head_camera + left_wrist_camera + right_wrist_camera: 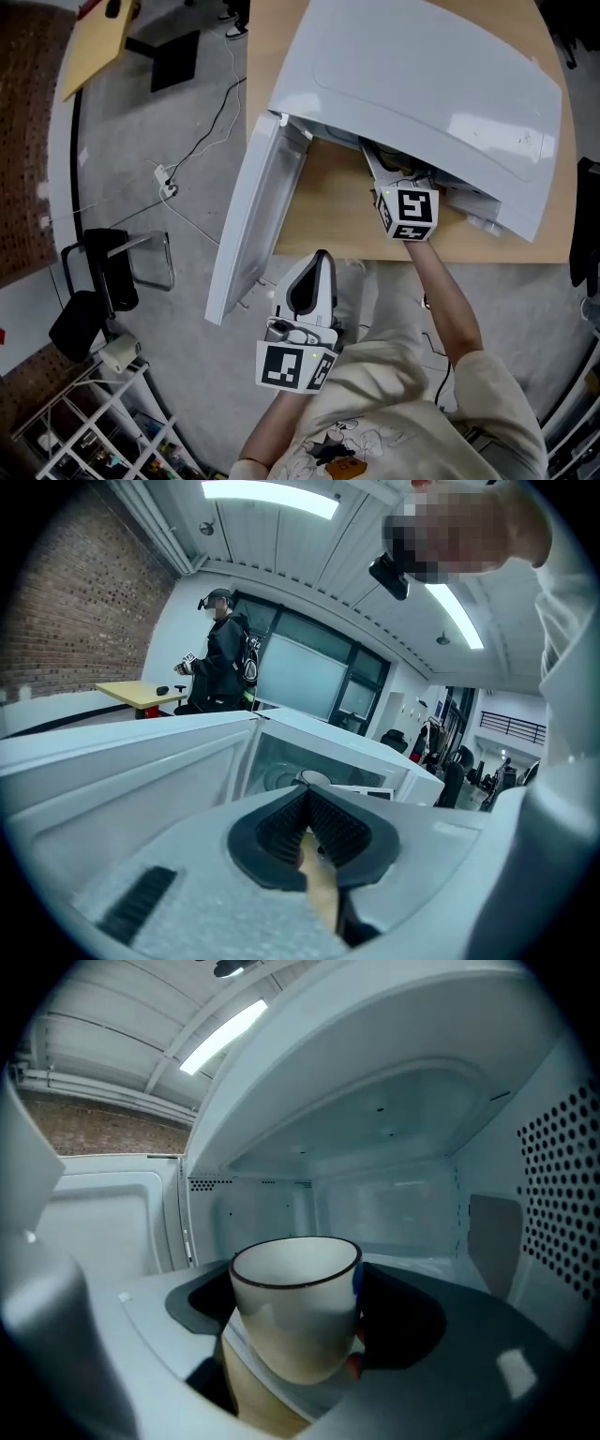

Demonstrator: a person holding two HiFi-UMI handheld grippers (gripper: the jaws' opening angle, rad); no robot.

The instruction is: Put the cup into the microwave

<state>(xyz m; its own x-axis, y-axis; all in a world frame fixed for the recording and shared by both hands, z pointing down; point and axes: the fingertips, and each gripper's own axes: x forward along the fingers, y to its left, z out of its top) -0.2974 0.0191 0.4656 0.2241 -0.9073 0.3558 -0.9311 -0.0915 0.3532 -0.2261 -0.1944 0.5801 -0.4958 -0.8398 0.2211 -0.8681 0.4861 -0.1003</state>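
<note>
Over on the left the microwave door stands swung wide, well clear of the opening. The left claw hangs low in front of it, pads pressed together with nothing between them, doing no work.

Next comes the white microwave on the wooden surface. The right claw reaches in under its top edge. Its 2 jaws are spread about as wide as the cup and clamped on its sides. The cup is white with a dark rim, sits upright and looks empty. It is at the mouth of the cavity, with a strip of bare wood showing beneath it, so I'd say it is not yet over the oven floor.

To finish well, I'd carry it straight in and level, low enough to pass under the ceiling. I'd keep it off the perforated right wall and set it flat near the middle before the jaws part.

From above, the microwave top hides both the cup and the claw's tips. I can't find a handle on the cup. The small blue and red bits at its right side are too unclear to name.
</note>
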